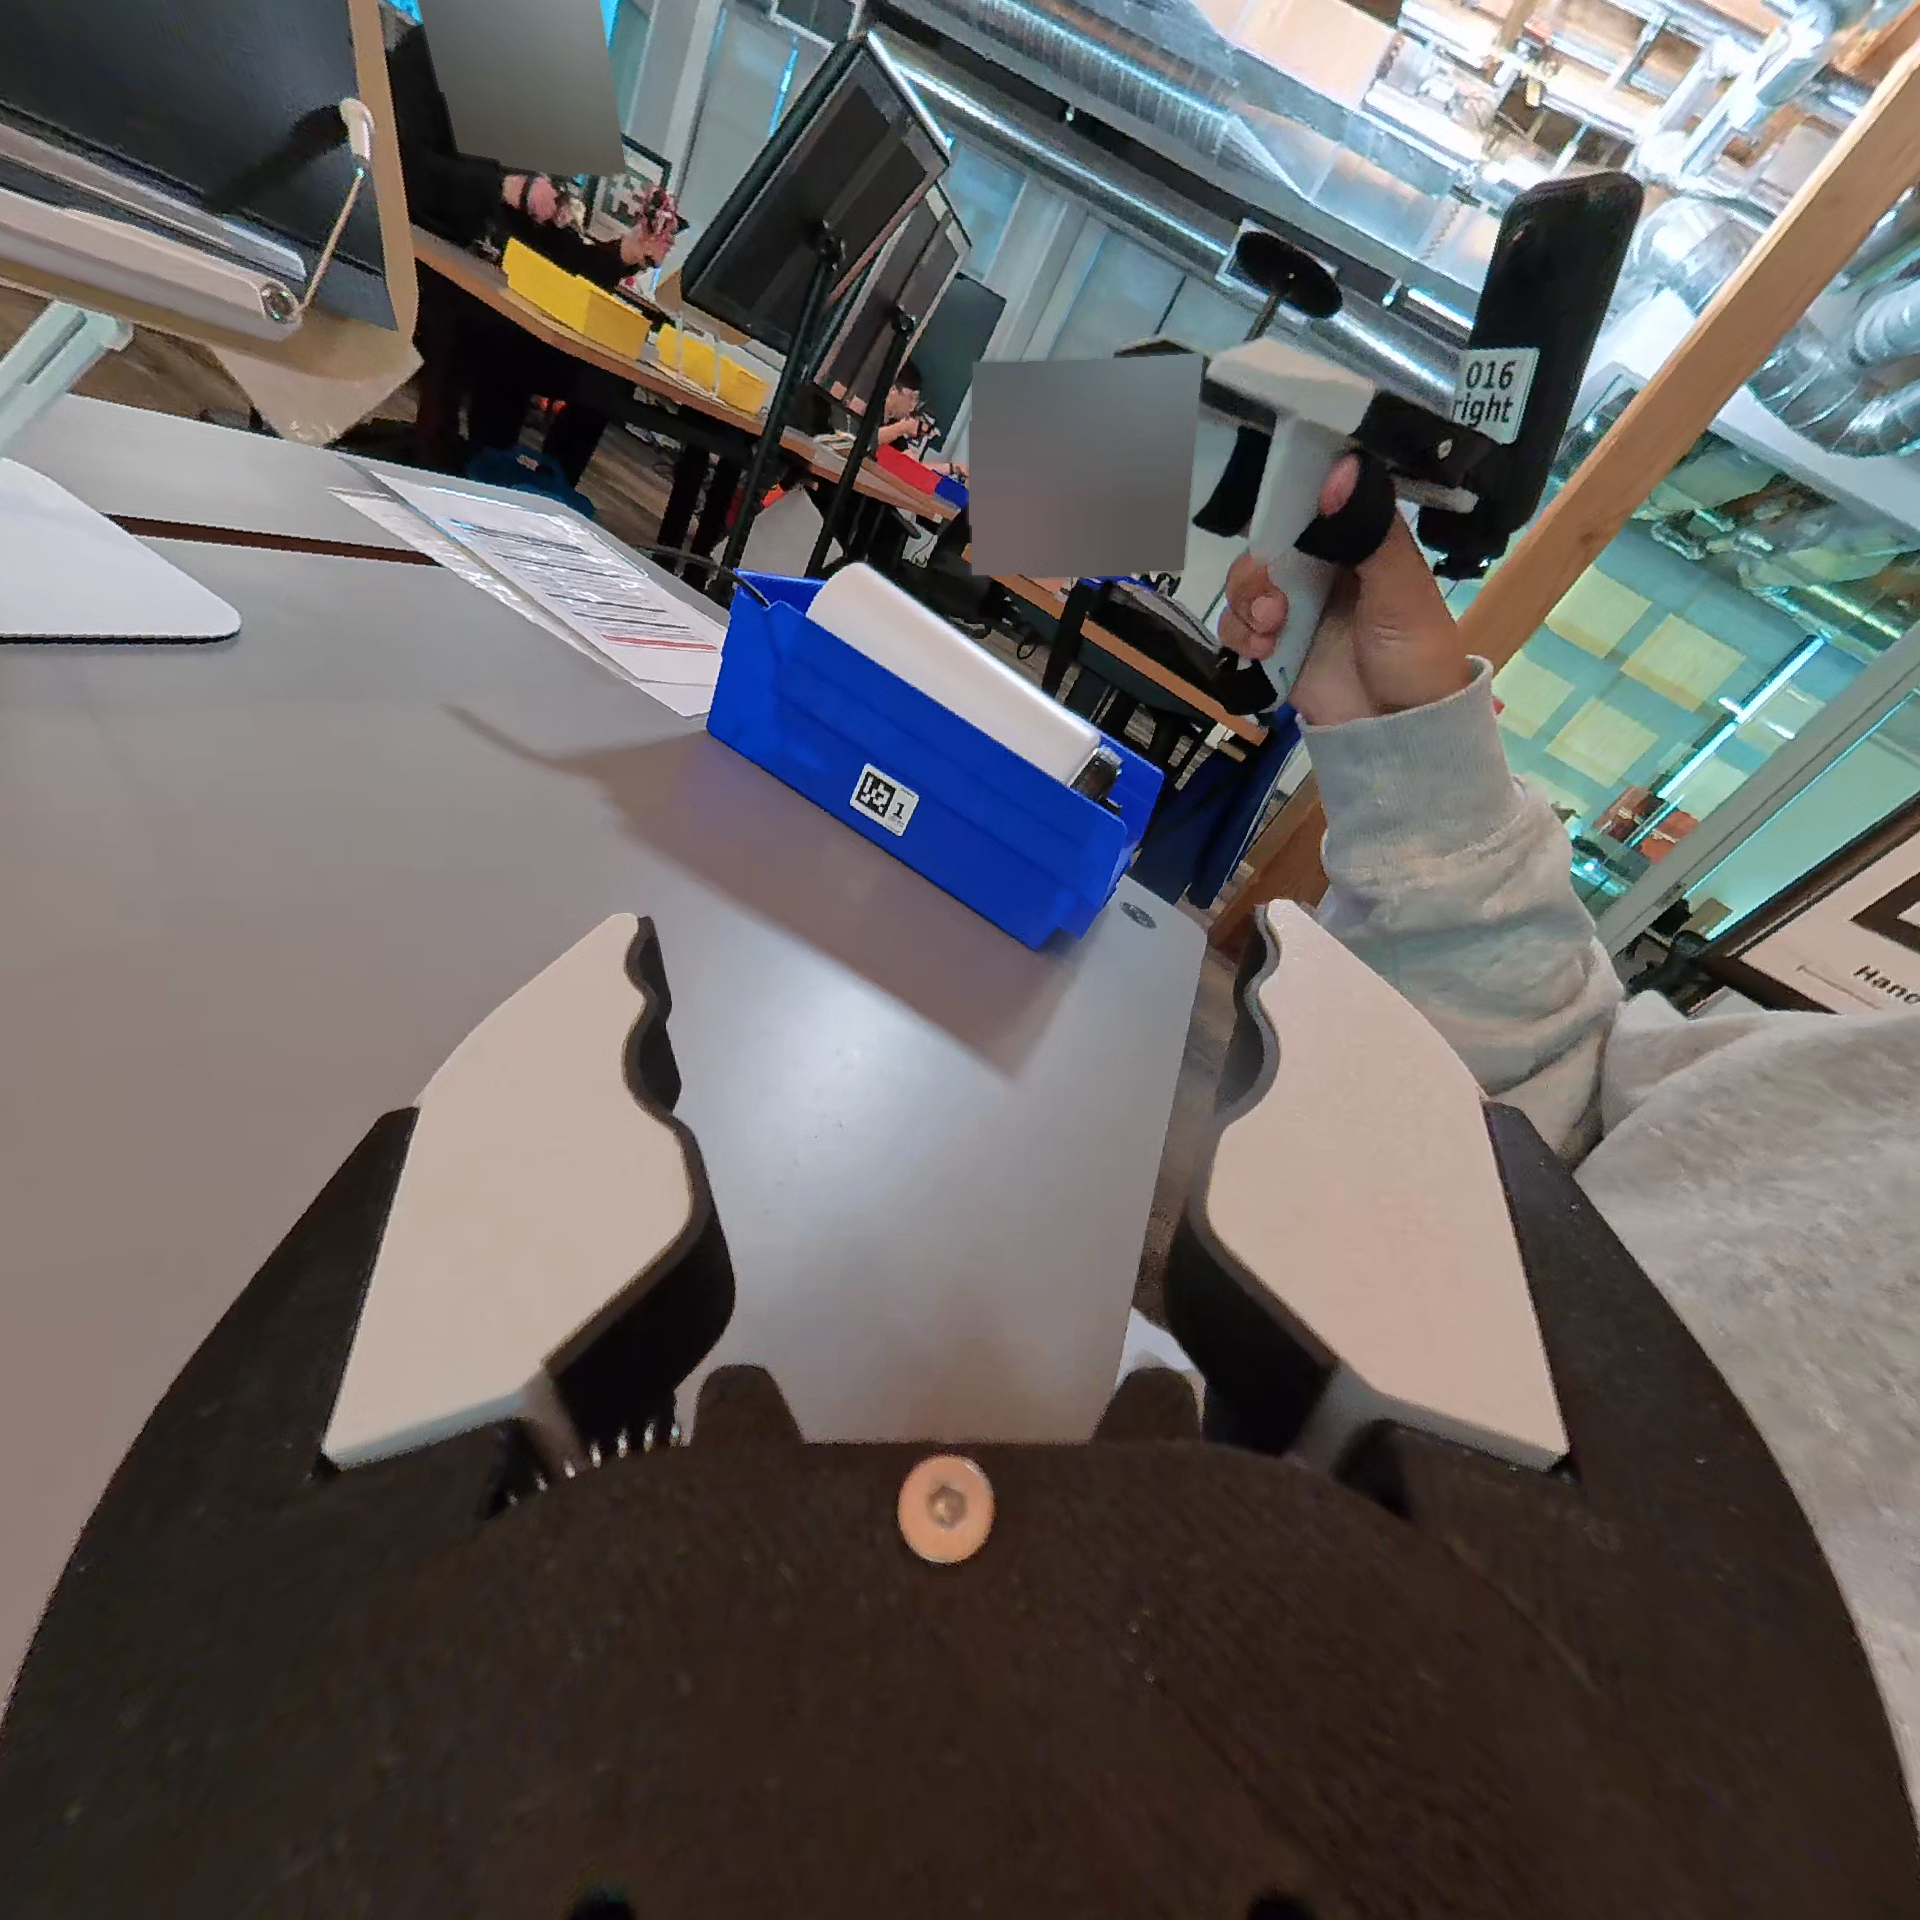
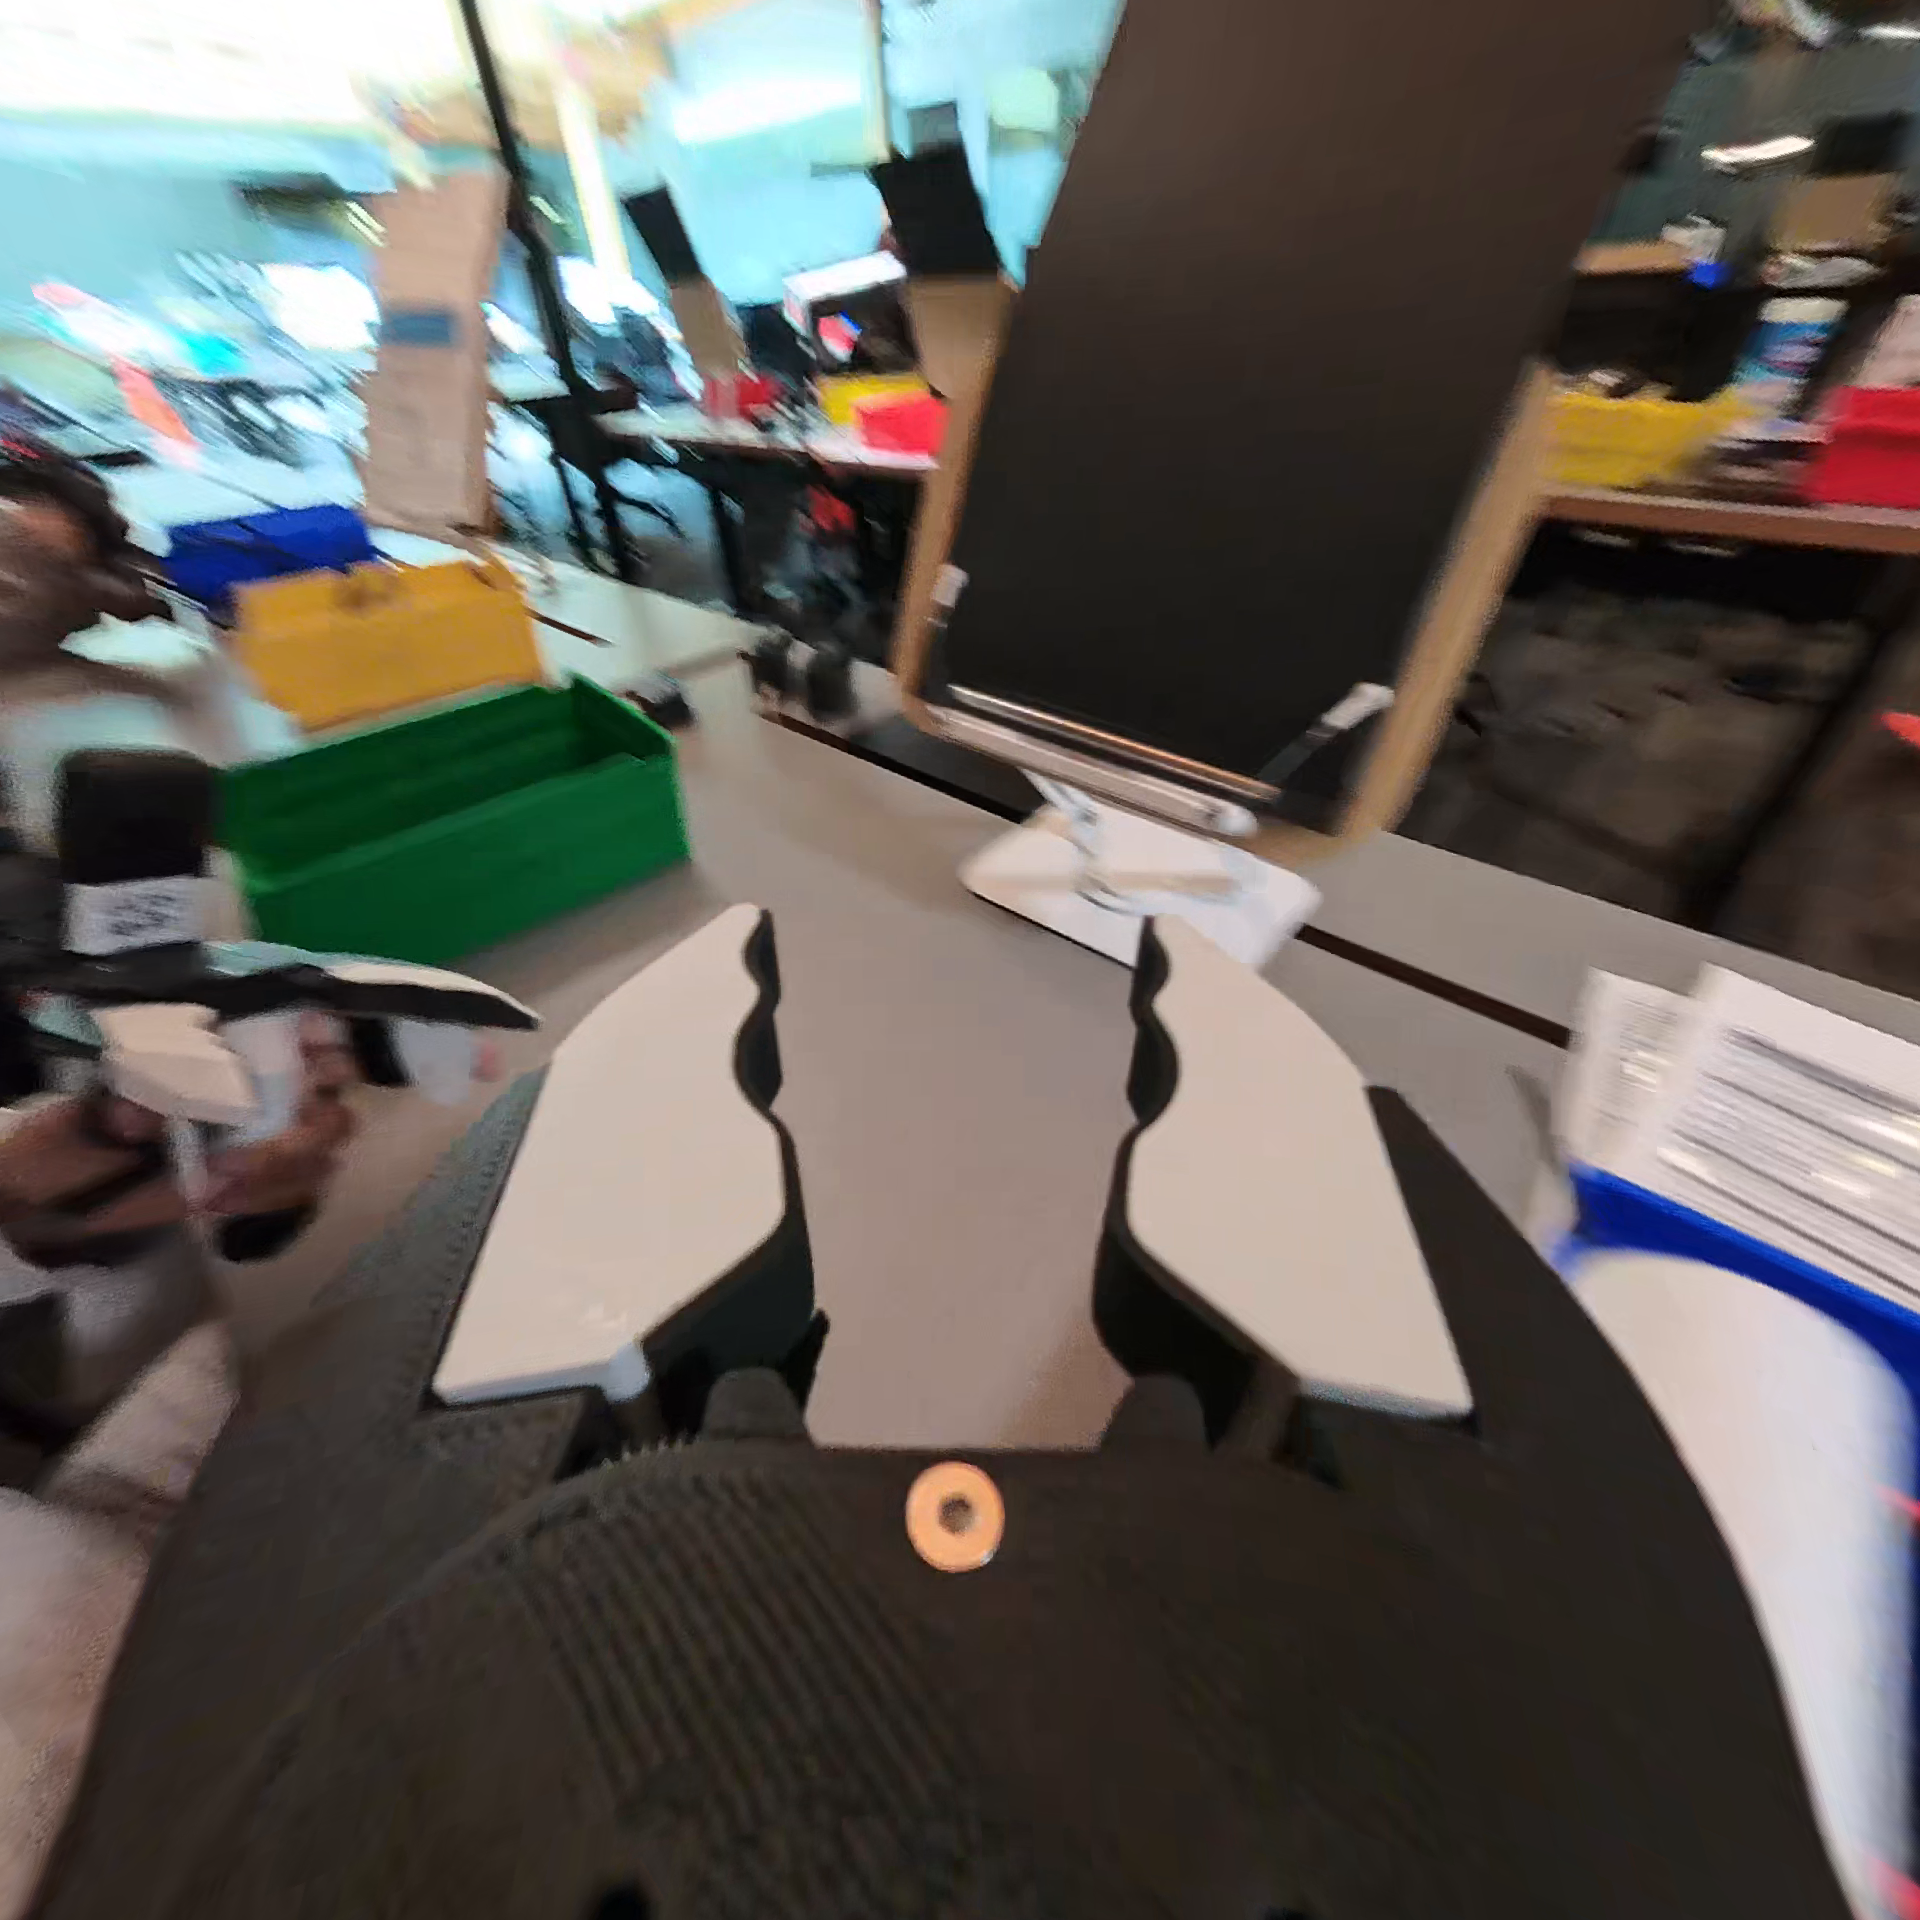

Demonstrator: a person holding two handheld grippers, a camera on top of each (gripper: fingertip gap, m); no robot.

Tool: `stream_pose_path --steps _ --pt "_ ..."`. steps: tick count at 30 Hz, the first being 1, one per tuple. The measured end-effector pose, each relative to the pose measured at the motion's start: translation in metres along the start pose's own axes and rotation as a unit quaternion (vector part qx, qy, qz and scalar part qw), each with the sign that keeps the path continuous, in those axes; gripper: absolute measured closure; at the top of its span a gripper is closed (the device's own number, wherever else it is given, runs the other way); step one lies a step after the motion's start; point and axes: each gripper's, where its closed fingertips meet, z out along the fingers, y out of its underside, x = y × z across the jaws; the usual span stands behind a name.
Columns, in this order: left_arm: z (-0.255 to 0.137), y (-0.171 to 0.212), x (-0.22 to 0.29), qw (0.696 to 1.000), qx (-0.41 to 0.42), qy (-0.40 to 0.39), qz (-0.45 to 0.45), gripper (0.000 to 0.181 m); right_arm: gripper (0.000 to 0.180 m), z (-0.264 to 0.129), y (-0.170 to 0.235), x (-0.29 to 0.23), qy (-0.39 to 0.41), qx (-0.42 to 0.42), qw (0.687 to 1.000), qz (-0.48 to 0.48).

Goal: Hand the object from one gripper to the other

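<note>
My left gripper (image 1: 945,935) is open and empty, held above the grey table (image 1: 312,883). A blue bin (image 1: 914,769) stands ahead of it near the table's far right corner, with a white rounded block (image 1: 956,665) and a small dark metallic object (image 1: 1096,774) inside. My right gripper (image 2: 951,935) is open and empty over the table; the blue bin (image 2: 1714,1247) and white block (image 2: 1745,1455) sit at its lower right. The right gripper's handle (image 1: 1299,520) shows in the left wrist view, held high in a hand. The left gripper (image 2: 312,997) shows blurred at the left of the right wrist view.
A green bin (image 2: 447,821) stands on the table's far left in the right wrist view. A monitor on a white stand (image 2: 1143,883) is at the back. A printed sheet (image 1: 561,582) lies beside the blue bin. A grey sleeve (image 1: 1455,883) is at the right.
</note>
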Motion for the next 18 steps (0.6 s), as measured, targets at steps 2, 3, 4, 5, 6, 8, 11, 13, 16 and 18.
stream_pose_path --steps 2,3,4,5,6,8,11,13,16,18 --pt "0.001 0.005 -0.003 1.0 -0.008 -0.006 0.007 0.076 0.121 0.026 0.016 -0.03 -0.047 0.024 0.999 0.01" --pt "0.001 0.008 -0.005 1.0 -0.012 -0.009 0.01 0.076 0.127 0.042 0.034 -0.044 -0.066 0.016 0.998 0.0" --pt "0.002 0.01 -0.007 1.0 -0.015 -0.011 0.012 0.077 0.132 0.058 0.057 -0.057 -0.085 -0.004 0.996 -0.011" --pt "0.002 0.012 -0.008 1.0 -0.018 -0.012 0.013 0.077 0.136 0.072 0.079 -0.07 -0.101 -0.025 0.994 -0.016" --pt "0.002 0.013 -0.01 1.0 -0.021 -0.014 0.013 0.077 0.137 0.084 0.099 -0.082 -0.117 -0.037 0.992 -0.013" --pt "0.001 0.015 -0.014 0.999 -0.024 -0.018 0.014 0.078 0.139 0.1 0.127 -0.104 -0.152 -0.038 0.988 0.006" --pt "-0.001 0.018 -0.019 0.999 -0.026 -0.022 0.016 0.085 0.145 0.108 0.152 -0.129 -0.206 -0.036 0.977 0.044" --pt "-0.002 0.021 -0.021 0.999 -0.027 -0.015 0.014 0.099 0.15 0.108 0.165 -0.142 -0.242 -0.046 0.968 0.041" --pt "-0.003 0.029 -0.023 0.999 -0.041 0.001 0.003 0.129 0.16 0.11 0.184 -0.147 -0.261 -0.076 0.962 -0.003" --pt "-0.004 0.035 -0.025 0.999 -0.052 0.001 0.003 0.141 0.165 0.11 0.184 -0.149 -0.272 -0.077 0.959 -0.012"
